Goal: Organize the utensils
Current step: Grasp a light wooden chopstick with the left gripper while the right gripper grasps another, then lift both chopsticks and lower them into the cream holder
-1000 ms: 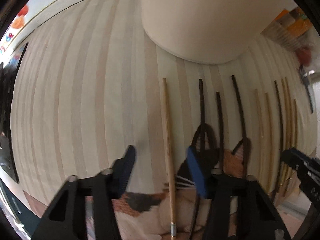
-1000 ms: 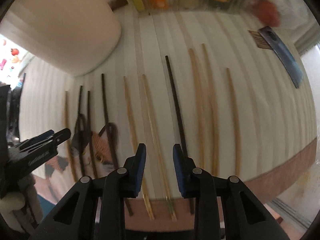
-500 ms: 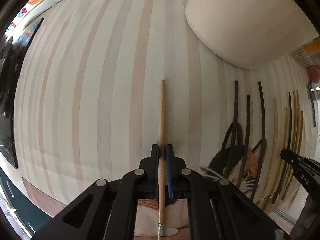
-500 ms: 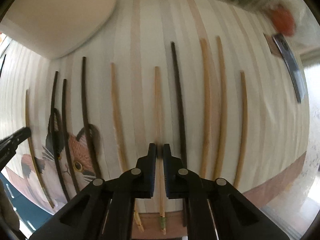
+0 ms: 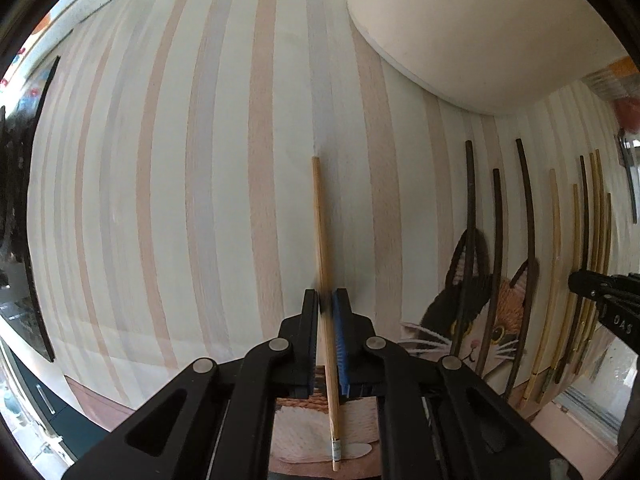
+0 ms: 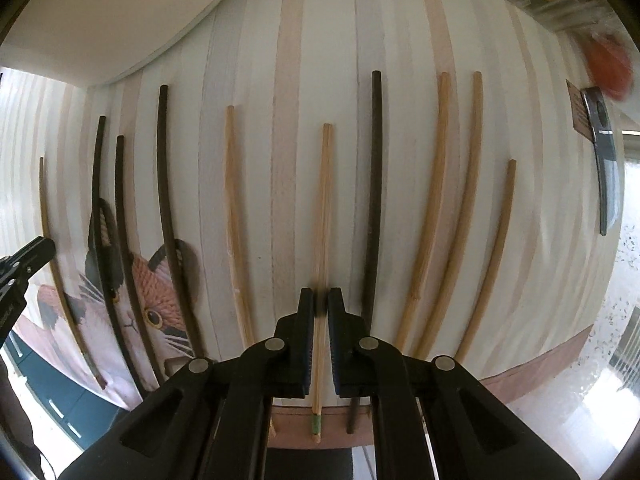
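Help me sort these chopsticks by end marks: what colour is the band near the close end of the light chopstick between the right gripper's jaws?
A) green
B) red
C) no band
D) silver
A: in the right wrist view, the light chopstick clamped by the right gripper carries a green band near its close end.

Striped cloth mat (image 5: 168, 200): matt woven fabric, cat motif (image 6: 156, 292) in raised, ropy stitching; light chopsticks (image 6: 326, 208) matt wood or bamboo, visible grain; dark chopsticks (image 6: 374, 184) smooth, dull sheen; left hand-held gripper (image 5: 328, 308) matt black plastic, ribbed blue pads (image 5: 342, 344), metal rivets; cream container (image 5: 480, 28) smooth, matt.
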`<state>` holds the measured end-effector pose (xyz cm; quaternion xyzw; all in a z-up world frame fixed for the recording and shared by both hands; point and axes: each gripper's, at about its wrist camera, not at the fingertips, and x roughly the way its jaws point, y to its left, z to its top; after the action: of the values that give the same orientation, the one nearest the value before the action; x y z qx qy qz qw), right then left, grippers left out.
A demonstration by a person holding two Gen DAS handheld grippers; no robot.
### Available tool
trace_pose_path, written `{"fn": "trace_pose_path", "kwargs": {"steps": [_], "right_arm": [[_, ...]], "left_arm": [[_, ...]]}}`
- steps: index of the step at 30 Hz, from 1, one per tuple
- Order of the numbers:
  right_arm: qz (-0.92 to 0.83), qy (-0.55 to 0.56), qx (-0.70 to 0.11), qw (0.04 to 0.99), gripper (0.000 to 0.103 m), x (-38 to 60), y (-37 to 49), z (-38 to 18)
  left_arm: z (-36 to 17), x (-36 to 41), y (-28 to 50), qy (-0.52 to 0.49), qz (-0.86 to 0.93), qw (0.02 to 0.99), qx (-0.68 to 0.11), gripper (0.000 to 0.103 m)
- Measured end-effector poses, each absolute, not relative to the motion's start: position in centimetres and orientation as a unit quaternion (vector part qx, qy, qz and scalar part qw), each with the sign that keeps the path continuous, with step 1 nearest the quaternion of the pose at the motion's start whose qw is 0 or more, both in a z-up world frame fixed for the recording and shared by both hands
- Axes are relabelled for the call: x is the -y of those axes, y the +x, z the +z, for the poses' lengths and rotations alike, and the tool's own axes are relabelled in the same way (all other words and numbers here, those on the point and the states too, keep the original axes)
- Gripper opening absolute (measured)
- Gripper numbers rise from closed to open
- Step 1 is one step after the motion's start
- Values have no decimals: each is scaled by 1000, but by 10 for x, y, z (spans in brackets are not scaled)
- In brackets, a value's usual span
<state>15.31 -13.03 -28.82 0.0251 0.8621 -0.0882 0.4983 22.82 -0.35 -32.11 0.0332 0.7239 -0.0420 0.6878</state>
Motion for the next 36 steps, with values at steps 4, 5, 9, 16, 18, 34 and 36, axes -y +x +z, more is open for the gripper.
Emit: {"fn": "trace_pose_path", "kwargs": {"steps": [4,5,9,16,18,34,36], "right_arm": [[-92,33,-857,506,9,149,153,-290],[-97,40,-854,510,9,159,153,-289],[-117,51,-830,543,8,170,141,-281],[-109,87,-795,590,7,178,120,-253],[-97,92,-786,604,7,178,118,-240],[-19,114,-682,723,6,175,116,-101],[-14,122,-660,741,6,171,129,-80]], "left_arm": [[-319,18,226,36,-30,704,-708,4],[-319,21,221,33,-26,710,-703,4],[-314,2,194,29,-16,720,-693,4],[-282,-14,143,-3,6,743,-669,4],[-266,-12,132,-7,8,754,-657,4],[-101,10,74,-55,-15,855,-516,4],[-69,13,76,-65,-24,872,-485,4]]}}
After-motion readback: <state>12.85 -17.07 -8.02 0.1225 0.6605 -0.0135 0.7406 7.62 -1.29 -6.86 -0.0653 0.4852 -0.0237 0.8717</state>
